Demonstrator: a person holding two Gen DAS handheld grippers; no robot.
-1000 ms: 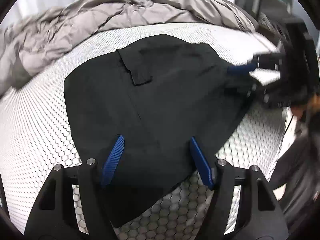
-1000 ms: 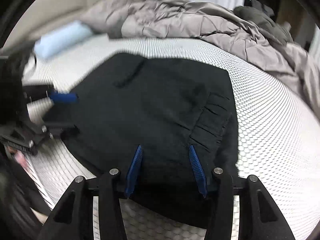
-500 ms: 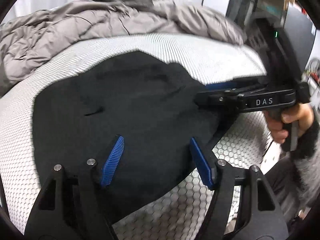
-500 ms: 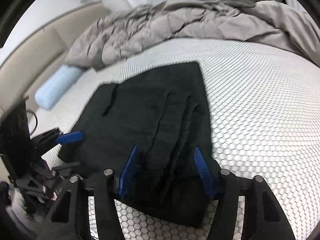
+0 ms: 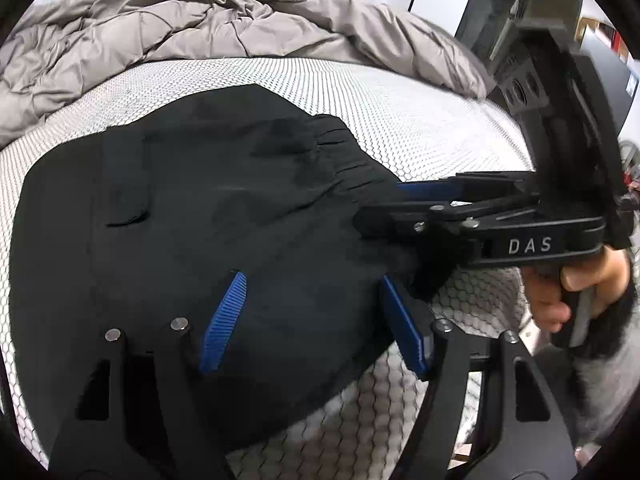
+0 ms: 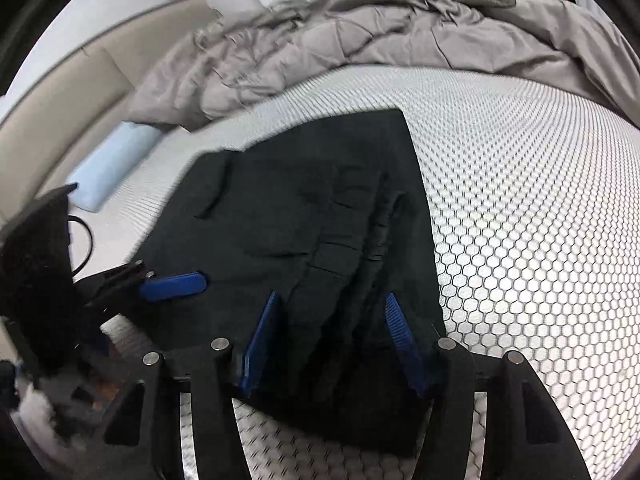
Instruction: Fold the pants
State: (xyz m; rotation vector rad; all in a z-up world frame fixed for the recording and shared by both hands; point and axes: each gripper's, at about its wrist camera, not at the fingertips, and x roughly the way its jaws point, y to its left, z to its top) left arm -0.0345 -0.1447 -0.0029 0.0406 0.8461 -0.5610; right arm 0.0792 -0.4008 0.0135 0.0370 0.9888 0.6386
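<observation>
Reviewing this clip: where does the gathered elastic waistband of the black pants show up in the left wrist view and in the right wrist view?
Left wrist: waistband upper centre-right, beside the right gripper.
Right wrist: waistband centre, running down toward that gripper's fingers.
Shared landmark: grey duvet behind the pants.

A: Where's everything placed?

B: The pants (image 5: 224, 216) are spread on the mattress (image 5: 420, 120), near its front edge. The duvet (image 5: 200, 28) is bunched up behind them.

A: And the pillow (image 6: 112, 164)?

B: Parked off to the pants' left, in the right wrist view.
</observation>
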